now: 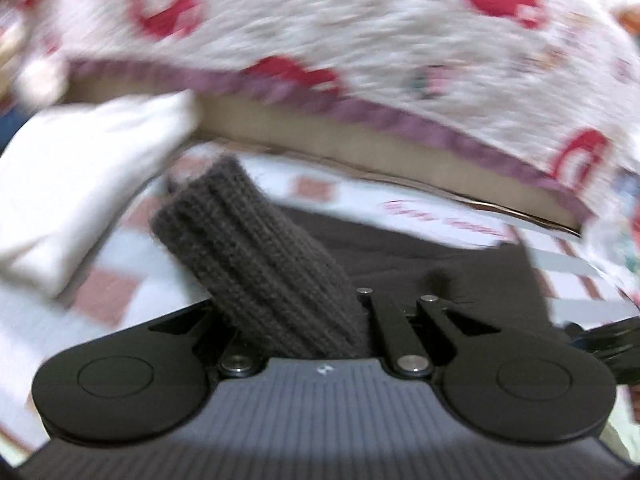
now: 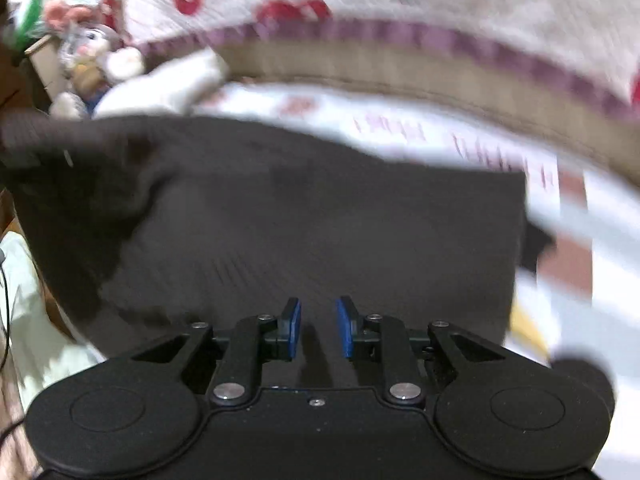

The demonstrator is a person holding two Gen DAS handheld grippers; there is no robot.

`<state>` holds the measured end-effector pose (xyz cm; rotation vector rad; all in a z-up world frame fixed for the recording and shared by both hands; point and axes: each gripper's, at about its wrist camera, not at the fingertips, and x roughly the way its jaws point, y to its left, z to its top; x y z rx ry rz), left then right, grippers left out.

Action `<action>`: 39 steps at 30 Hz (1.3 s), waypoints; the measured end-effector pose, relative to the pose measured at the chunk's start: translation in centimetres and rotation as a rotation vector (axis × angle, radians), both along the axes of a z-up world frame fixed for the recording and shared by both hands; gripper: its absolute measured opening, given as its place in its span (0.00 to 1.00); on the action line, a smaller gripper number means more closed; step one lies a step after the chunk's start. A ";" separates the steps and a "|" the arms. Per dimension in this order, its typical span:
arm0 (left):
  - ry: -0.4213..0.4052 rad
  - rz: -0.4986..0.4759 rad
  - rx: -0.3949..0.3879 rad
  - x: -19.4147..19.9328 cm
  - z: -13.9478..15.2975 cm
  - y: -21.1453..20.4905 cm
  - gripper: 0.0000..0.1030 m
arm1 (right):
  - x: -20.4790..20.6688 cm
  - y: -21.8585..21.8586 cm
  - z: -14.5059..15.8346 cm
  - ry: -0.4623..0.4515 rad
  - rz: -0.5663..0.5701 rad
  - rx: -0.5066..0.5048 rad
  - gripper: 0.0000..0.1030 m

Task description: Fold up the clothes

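Left gripper (image 1: pixel 352 320): clenched on ribbed cuff (image 1: pixel 256 264) of the dark knit sweater, cuff bunched up out of the jaws
Sweater body (image 2: pixel 300 216): spread flat on checked bedsheet (image 2: pixel 572 264), just ahead of the right gripper
Right gripper (image 2: pixel 318 328): released, blue pads (image 2: pixel 345 326) apart, nothing between them
White cloth (image 1: pixel 80 200): left of cuff
Patterned quilt (image 1: pixel 360 40): behind, purple-trimmed edge; both views motion-blurred

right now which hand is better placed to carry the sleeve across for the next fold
Left. The left gripper is already shut on the ribbed sleeve. The right gripper is open with nothing between its pads, above the sweater.
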<state>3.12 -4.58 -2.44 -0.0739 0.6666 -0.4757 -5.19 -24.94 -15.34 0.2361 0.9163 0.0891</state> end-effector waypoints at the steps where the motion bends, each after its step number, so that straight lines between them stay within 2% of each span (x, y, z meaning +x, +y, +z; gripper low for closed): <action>1: -0.023 -0.063 0.012 -0.4 0.7 -2.0 0.05 | -0.6 -0.4 -0.9 0.003 -0.013 0.048 0.25; 5: -0.087 -0.321 0.049 -2.6 2.7 -10.2 0.05 | -2.0 -2.4 -2.8 -0.019 -0.085 0.273 0.25; 7: -0.085 -0.439 0.051 -4.0 2.9 -14.0 0.05 | -2.7 -2.8 -2.2 -0.012 -0.091 0.286 0.24; 10: -0.010 -0.547 0.056 -5.4 1.6 -18.8 0.05 | -4.8 -2.0 -0.7 -0.008 -0.046 0.209 0.25; 12: 0.048 -0.559 0.075 -4.9 0.1 -20.6 0.05 | -6.4 -1.5 0.1 -0.010 -0.012 0.148 0.24; 15: 0.140 -0.561 0.064 -3.9 -2.0 -21.1 0.05 | -8.4 0.3 -0.9 -0.039 0.008 0.075 0.24; 17: 0.184 -0.561 0.052 -3.5 -2.9 -21.0 0.05 | -8.9 1.2 -2.0 -0.073 -0.011 0.081 0.24; 20: 0.159 -0.582 0.060 -3.9 -2.7 -20.8 0.06 | -8.9 2.4 -2.5 -0.099 -0.007 0.076 0.24; 23: 0.163 -0.603 0.086 -4.5 -2.8 -21.5 0.13 | -9.2 2.3 -2.0 -0.084 0.016 0.058 0.24; 25: 0.249 -0.554 0.089 -4.3 -3.9 -21.7 0.20 | -8.9 1.6 -2.1 -0.077 0.000 0.089 0.24; 26: 0.317 -0.525 0.049 -4.0 -4.6 -21.3 0.25 | -8.8 1.5 -2.1 -0.079 -0.005 0.092 0.24; 27: 0.387 -0.496 0.007 -3.6 -5.2 -21.0 0.35 | -8.9 1.6 -2.1 -0.083 -0.006 0.087 0.24; 28: 0.437 -0.478 -0.037 -3.5 -5.8 -20.5 0.38 | -9.0 1.8 -2.1 -0.089 -0.007 0.080 0.24; 30: 0.494 -0.455 -0.065 -3.4 -6.9 -19.9 0.38 | -9.3 1.5 -2.0 -0.099 -0.052 0.112 0.24; 31: 0.499 -0.453 -0.072 -3.5 -7.0 -19.7 0.38 | -9.5 1.0 -1.8 -0.101 -0.083 0.139 0.21; 34: 0.509 -0.447 -0.091 -3.7 -7.1 -19.0 0.38 | -10.3 -1.1 -0.4 -0.106 -0.162 0.203 0.19; 35: 0.513 -0.445 -0.097 -3.7 -7.1 -18.8 0.38 | -10.6 -2.0 0.4 -0.119 -0.201 0.213 0.20; 36: 0.526 -0.446 -0.111 -3.8 -7.3 -18.5 0.38 | -11.0 -3.3 1.2 -0.136 -0.253 0.237 0.26; 38: 0.523 -0.455 -0.111 -4.0 -7.5 -18.4 0.38 | -11.3 -5.5 2.2 -0.174 -0.322 0.334 0.27; 39: 0.516 -0.458 -0.106 -4.1 -7.6 -18.4 0.40 | -11.3 -6.6 2.7 -0.193 -0.351 0.386 0.32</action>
